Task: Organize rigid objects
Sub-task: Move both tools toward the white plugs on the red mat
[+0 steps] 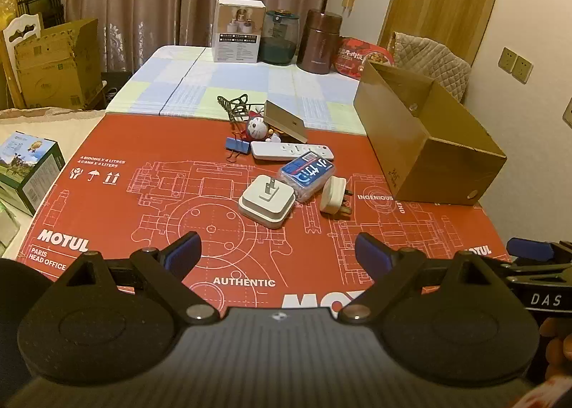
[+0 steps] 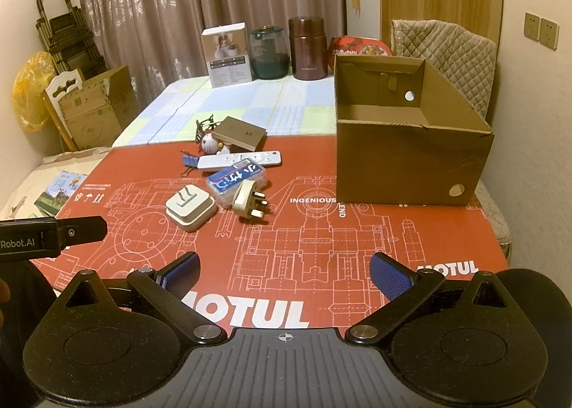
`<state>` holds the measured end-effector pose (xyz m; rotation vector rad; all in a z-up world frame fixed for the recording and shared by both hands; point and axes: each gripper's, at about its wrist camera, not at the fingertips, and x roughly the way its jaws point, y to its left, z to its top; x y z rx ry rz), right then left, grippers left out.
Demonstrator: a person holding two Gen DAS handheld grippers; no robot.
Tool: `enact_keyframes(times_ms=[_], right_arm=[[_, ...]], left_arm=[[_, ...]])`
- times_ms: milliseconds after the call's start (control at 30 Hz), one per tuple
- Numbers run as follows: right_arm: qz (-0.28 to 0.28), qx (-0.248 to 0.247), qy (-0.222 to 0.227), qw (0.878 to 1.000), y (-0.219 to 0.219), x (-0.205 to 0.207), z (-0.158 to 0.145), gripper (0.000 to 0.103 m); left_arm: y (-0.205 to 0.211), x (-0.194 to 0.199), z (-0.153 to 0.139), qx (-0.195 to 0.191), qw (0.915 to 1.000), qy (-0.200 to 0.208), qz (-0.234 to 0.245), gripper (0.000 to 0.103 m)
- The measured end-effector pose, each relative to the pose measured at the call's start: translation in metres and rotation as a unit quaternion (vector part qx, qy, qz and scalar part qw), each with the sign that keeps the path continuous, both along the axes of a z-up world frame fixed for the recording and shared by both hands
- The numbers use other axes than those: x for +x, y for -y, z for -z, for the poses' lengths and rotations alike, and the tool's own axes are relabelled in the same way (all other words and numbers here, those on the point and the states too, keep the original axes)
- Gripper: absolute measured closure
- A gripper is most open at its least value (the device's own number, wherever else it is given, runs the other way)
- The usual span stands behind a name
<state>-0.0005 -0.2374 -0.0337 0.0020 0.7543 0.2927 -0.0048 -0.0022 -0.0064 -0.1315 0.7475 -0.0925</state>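
A pile of small objects lies on the red Motul mat [image 1: 143, 200]: a white square charger [image 1: 266, 201], a white three-pin plug [image 1: 334, 195], a blue clear case [image 1: 308, 174], a white remote [image 1: 291, 150], a blue binder clip [image 1: 236, 145], a Doraemon figure [image 1: 258, 128], a tan flat box [image 1: 286, 120] and a dark wire rack [image 1: 234, 106]. An open cardboard box [image 1: 425, 136] stands to the right. My left gripper [image 1: 277, 254] is open and empty, short of the pile. My right gripper [image 2: 284, 274] is open and empty, also short of the charger [image 2: 191, 209] and the plug [image 2: 250, 201]; the cardboard box [image 2: 411, 161] stands ahead to the right.
At the table's far end stand a white product box [image 1: 237, 31], a dark glass jar [image 1: 280, 38], a brown flask [image 1: 320, 41] and a red food pack [image 1: 361, 58]. A padded chair [image 1: 429, 63] is behind the box. Cartons [image 1: 53, 65] stand on the left.
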Motion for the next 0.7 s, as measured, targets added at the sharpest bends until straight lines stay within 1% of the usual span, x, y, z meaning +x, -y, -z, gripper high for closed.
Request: enact_keyframes(times_ms=[467,633,700], right_arm=[[-0.002,-0.002,-0.003,1.0,-0.0006,-0.0013,0.0051,0.005],[-0.006,0.002,-0.005,1.0,-0.0012,0.0017,0.006,0.005],[-0.011,0.005,-0.002,1.0,-0.0014,0.0053,0.0062,0.005]], left_arm=[[0.0017,0.0017,0.0001,0.0,1.0,-0.002,0.002,0.013],[0.0015,0.0054,0.0023,-0.007,0.9998,-0.004,0.016,0.017],[0.0007,0.0076,0.0023,-0.006,0.9998,-0.003,0.021,0.017]])
